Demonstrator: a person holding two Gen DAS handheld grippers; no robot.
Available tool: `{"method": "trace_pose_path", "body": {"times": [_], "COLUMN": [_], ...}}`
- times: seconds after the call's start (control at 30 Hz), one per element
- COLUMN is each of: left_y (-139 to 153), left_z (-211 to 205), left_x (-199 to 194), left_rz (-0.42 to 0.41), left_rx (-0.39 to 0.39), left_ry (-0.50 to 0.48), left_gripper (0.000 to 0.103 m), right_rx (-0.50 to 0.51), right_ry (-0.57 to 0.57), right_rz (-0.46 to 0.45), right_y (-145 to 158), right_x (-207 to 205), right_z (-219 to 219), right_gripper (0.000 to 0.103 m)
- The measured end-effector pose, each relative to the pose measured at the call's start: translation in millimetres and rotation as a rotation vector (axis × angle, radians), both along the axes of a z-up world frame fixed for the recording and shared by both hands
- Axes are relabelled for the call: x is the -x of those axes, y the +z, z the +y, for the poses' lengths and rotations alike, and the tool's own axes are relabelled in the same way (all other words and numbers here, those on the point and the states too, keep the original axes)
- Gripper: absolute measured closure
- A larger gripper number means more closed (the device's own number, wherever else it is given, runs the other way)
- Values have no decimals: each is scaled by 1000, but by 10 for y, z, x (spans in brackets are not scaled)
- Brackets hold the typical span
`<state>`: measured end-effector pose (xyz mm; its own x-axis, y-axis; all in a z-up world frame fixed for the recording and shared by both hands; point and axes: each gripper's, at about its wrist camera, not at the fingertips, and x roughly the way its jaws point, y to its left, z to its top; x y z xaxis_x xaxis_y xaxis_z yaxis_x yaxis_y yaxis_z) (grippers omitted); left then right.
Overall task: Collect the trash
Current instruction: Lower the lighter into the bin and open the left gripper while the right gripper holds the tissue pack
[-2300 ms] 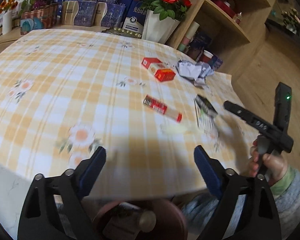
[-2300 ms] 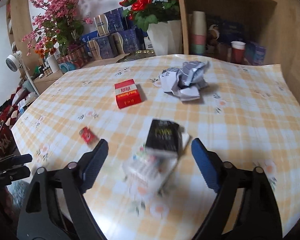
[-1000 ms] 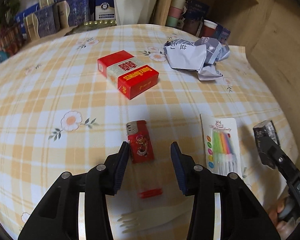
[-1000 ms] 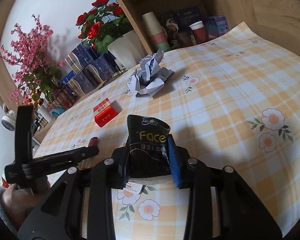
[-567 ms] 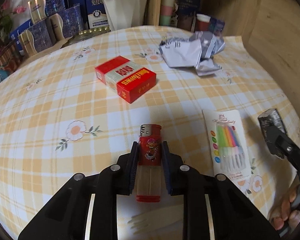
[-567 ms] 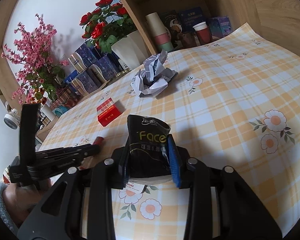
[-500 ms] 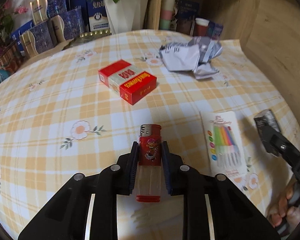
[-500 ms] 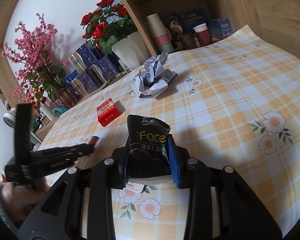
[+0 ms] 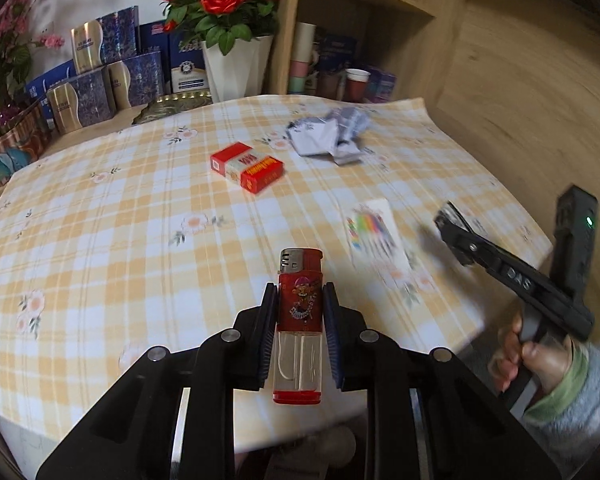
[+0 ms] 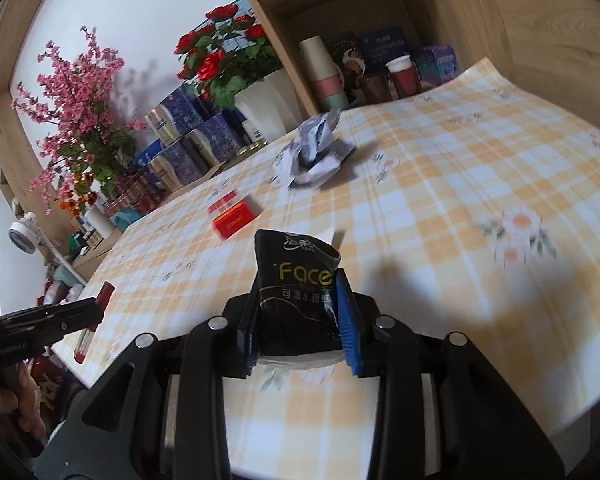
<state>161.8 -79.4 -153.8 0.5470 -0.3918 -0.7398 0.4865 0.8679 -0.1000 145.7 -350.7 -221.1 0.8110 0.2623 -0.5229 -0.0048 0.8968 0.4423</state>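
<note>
My left gripper (image 9: 299, 312) is shut on a red lighter (image 9: 300, 304) and holds it above the near edge of the checked table (image 9: 100, 216). My right gripper (image 10: 298, 304) is shut on a black tissue pack (image 10: 296, 300), lifted over the table; it shows at the right in the left wrist view (image 9: 456, 232). On the table lie a red cigarette box (image 9: 246, 166), a crumpled paper wad (image 9: 328, 136) and a candle packet (image 9: 374, 232). The lighter also shows in the right wrist view (image 10: 96, 320).
A white vase of red roses (image 9: 232, 64), blue gift boxes (image 9: 96, 76) and a wooden shelf with cups (image 9: 340, 76) stand behind the table. The table's edge runs close below both grippers.
Both grippers have drawn back from the table and lifted, the left with the lighter, the right with the tissue pack. Earlier both were open, then each closed on its item.
</note>
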Motion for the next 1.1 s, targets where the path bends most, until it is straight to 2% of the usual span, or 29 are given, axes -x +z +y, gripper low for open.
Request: {"method": "trace_pose_path", "body": {"times": [0.17, 0.37, 0.53, 0.73, 0.93, 1.03, 1.1], "left_y": [-127, -475, -795, -1222, -1588, -1641, -1653], "left_z": [153, 332, 325, 247, 226, 216, 188], "left_x": [528, 937, 1146, 1115, 956, 923, 934], "left_rz": [1, 90, 152, 268, 369, 390, 392], "left_rx": [-31, -2, -26, -101, -149, -149, -154], "left_ry": [-50, -56, -86, -99, -56, -57, -63], "left_gripper": [81, 81, 81, 81, 81, 81, 75], "right_rx": [44, 121, 165, 194, 226, 241, 254], "right_ry": [47, 74, 67, 61, 75, 85, 94], "right_rz": [1, 25, 19, 28, 38, 38, 35], "right_y": [77, 79, 100, 81, 47, 30, 29], "right_x": [371, 718, 854, 876, 854, 857, 864], "right_z": [213, 417, 472, 497, 533, 559, 577], "right_gripper": [68, 68, 68, 68, 68, 68, 68]}}
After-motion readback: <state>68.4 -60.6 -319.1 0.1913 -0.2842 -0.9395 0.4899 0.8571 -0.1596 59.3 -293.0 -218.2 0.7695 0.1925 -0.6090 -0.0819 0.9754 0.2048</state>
